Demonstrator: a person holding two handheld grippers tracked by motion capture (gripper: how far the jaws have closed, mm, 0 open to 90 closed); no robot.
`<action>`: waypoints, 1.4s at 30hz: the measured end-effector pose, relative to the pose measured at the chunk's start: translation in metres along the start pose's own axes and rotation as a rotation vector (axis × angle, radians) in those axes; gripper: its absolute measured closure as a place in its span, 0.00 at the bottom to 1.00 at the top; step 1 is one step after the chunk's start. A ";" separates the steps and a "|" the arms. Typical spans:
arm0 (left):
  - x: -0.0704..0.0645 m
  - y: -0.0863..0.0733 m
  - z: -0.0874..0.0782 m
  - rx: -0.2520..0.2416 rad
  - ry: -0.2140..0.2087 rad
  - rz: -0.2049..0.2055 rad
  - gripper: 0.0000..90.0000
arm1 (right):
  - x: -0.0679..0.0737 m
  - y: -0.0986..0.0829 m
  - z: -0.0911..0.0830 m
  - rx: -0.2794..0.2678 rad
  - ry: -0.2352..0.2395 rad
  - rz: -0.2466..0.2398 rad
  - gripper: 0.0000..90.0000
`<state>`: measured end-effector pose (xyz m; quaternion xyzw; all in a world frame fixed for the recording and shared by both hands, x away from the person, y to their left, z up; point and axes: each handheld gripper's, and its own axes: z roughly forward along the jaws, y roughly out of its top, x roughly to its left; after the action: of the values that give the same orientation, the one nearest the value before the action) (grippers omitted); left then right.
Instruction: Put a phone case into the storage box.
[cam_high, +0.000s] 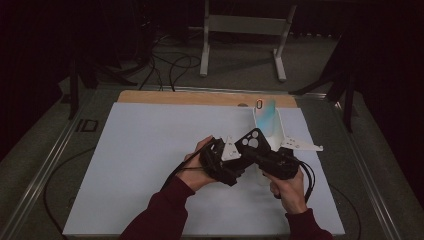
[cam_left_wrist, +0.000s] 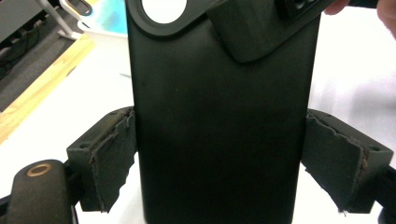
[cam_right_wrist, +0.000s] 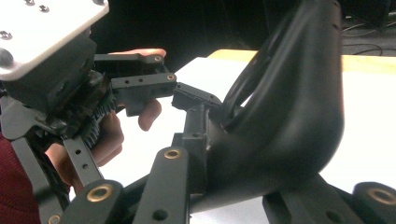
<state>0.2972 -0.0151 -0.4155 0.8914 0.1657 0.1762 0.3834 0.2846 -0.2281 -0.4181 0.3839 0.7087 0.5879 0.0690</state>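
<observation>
Dim room, bright table, soft close-ups

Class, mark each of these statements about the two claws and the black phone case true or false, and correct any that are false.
1. The left claw grips the black phone case by its two long sides. True.
2. The phone case lies flat on the white table. False: it is held up above the table between both claws.
3. The right claw also has hold of the case. True.
4. A white stand with a light blue item sits at the table's far edge. True.
5. The case is red. False: it is black.
</observation>
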 end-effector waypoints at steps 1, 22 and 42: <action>0.000 0.000 0.001 0.002 0.005 -0.002 0.15 | 0.001 0.000 0.000 0.000 -0.004 -0.004 0.90; 0.016 -0.007 -0.005 -0.026 -0.068 -0.089 0.11 | 0.004 0.008 -0.007 0.030 -0.088 -0.166 0.95; 0.018 -0.013 -0.002 -0.075 -0.231 -0.074 0.19 | 0.015 0.017 -0.010 0.030 0.126 -0.225 0.95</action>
<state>0.3104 0.0019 -0.4204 0.8841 0.1466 0.0644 0.4390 0.2763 -0.2263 -0.3950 0.2653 0.7590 0.5886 0.0843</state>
